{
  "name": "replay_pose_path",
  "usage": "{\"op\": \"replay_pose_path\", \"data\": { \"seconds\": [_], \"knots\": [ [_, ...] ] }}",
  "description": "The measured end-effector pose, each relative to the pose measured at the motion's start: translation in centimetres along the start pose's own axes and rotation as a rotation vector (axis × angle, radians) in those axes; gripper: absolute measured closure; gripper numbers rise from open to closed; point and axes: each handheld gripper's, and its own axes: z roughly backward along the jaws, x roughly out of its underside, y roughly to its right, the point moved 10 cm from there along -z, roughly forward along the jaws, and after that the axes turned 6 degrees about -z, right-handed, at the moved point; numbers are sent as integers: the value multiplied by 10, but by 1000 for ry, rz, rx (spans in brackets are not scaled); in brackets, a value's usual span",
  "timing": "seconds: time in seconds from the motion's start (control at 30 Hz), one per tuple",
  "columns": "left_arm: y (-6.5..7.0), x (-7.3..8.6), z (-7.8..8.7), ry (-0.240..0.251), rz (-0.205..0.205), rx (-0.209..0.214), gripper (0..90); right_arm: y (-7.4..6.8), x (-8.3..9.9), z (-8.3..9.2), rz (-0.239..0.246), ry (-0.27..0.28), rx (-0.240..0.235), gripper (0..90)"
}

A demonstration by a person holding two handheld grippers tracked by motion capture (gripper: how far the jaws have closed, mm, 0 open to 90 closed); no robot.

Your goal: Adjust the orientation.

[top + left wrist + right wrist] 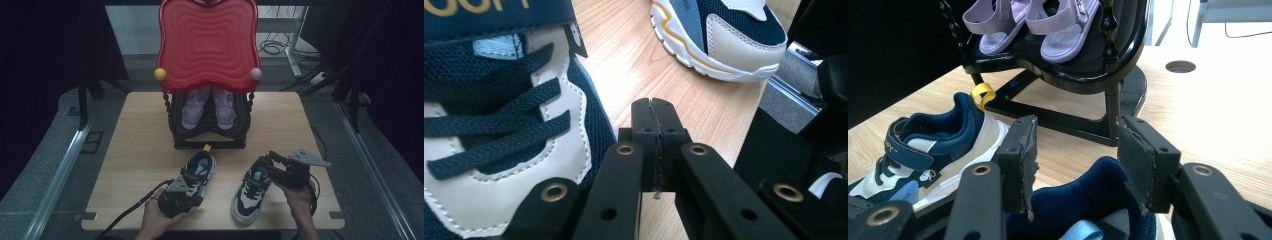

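Two sneakers lie near the table's front edge, below the rack (pixel 209 131). Left gripper (pixel 176 199), jaws together, rests beside the left sneaker (pixel 199 171); right gripper (pixel 266 162) straddles the right sneaker's (pixel 251 189) heel collar, jaws apart, seemingly ready to lift it.

Left sneaker (pixel 198 172): navy mesh with cream panels, light-blue tongue patch, navy laces, gold lettering on the strap, yellow heel loop. Right sneaker (pixel 251 189): same navy, cream and light-blue scheme, with a white sole edged by a yellow line. Sandals (pixel 1033 22) were pale lilac. Rack (pixel 207 127) was glossy black; its top tray (pixel 207 45) was red with a rippled pattern, carrying one yellow knob (pixel 160 74) and one pink knob (pixel 255 73). Table (pixel 145 130) was light wood grain.
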Motion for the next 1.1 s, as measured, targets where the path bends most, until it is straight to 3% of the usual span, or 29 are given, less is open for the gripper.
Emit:
{"op": "replay_pose_path", "data": {
  "seconds": [0.47,1.1],
  "knots": [
    [2,11,-14,-73,-4,-15,900,0,2,-1,7,-10,5,506],
    [-4,17,-5,-107,18,-30,900,3,-1,2,-2,5,12,506]
  ]
}}
